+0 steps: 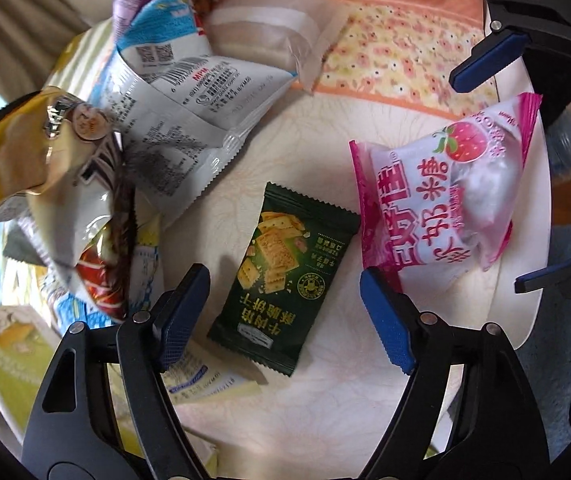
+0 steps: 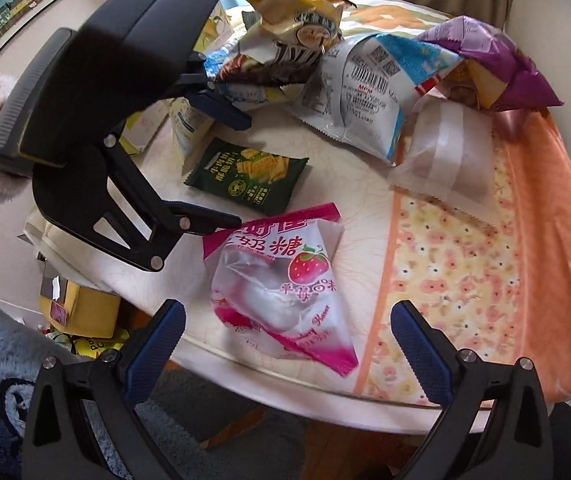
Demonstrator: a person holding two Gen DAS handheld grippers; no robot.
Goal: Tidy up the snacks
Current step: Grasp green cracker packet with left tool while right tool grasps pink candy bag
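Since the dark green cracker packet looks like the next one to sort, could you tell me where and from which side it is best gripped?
Probably across its two long, smooth sides near the middle. The dark green cracker packet lies flat on the table, apart from the pink strawberry candy bag, and the open left gripper already straddles it. Come straight down from above; the serrated short ends are thin and would likely slip.

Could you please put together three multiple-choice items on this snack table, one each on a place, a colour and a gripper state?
1. Where does the green cracker packet lie relative to the left gripper?
A. between its fingers
B. beneath the pile
C. off the table

2. What colour trims the strawberry candy bag?
A. blue
B. pink
C. yellow

3. How is the right gripper set?
A. shut on a bag
B. open
C. hidden

Answers: 1 A, the packet sits framed between both fingers; 2 B, its edges are pink; 3 B, its fingers stand apart, holding nothing.
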